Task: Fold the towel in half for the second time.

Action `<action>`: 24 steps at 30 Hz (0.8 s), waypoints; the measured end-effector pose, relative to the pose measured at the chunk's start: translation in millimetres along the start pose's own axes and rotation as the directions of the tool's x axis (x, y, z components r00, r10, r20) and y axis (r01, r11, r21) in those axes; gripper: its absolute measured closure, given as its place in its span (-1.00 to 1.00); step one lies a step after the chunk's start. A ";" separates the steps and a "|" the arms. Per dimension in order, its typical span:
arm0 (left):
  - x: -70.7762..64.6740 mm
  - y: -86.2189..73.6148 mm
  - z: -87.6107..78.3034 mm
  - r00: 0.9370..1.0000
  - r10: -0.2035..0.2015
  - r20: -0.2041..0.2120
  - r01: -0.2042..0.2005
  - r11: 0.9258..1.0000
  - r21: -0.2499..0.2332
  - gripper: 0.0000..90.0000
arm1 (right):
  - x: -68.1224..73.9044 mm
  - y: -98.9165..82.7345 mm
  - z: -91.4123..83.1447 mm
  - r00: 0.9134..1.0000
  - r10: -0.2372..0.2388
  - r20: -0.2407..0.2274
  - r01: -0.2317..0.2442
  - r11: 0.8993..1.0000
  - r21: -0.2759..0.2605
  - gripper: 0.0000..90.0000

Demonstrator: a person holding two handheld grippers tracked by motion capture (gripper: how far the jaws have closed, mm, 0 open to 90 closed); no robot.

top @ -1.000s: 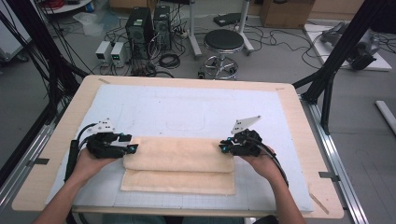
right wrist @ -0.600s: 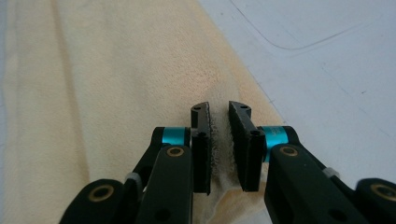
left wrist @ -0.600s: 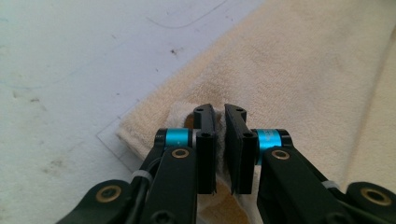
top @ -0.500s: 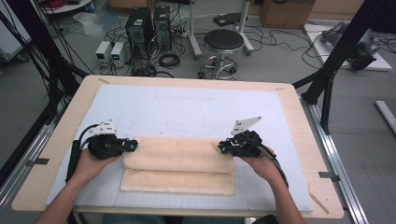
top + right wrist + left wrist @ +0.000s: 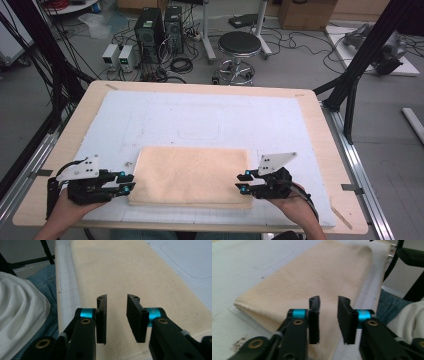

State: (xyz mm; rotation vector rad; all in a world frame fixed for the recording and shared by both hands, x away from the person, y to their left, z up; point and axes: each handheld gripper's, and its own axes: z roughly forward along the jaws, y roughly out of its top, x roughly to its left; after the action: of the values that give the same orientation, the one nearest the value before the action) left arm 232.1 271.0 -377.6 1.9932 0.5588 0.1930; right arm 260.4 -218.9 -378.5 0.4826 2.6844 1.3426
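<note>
We stand at a pause in folding the beige towel (image 5: 192,175), which lies as a neat folded rectangle on the white mat (image 5: 200,115), near the edge closest to us and roughly centred between our hands. Our left gripper (image 5: 131,182) sits just beside the towel's left end and our right gripper (image 5: 240,182) just beside its right end. In each gripper view the two black jaws stand a little apart with nothing between them (they have just been opening), and the towel (image 5: 312,277) lies beyond and beneath the tips, not pinched. So we hold nothing at either end.

As we judge it, one lengthwise fold is done: the rounded, doubled edge shows at the far corner in the left gripper view, and the top layer lies flat and fairly smooth. What may remain is another fold, perhaps end to end, to make the bundle smaller; the cloth (image 5: 140,270) looks ready for it.
</note>
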 end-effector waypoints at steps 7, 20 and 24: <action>22.6 7.3 13.2 0.995 0.004 -0.096 -0.001 1.000 0.026 0.14 | -21.5 5.3 8.5 0.994 0.026 0.109 -0.029 0.999 0.029 0.31; 106.3 -1.0 90.9 0.953 -0.124 -0.276 0.157 0.982 0.101 -0.07 | -105.0 -18.3 45.0 0.956 0.157 0.249 -0.181 0.981 0.075 -0.08; 112.3 -7.4 97.6 0.959 -0.177 -0.222 0.206 0.972 0.114 0.03 | -111.3 -23.4 52.0 0.959 0.186 0.213 -0.205 0.976 0.073 -0.11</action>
State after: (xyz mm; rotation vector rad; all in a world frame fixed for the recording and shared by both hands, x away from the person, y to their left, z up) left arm 364.5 247.8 -441.8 2.0474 0.9189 0.2540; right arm 372.0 -228.5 -434.2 0.8673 2.5921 1.1390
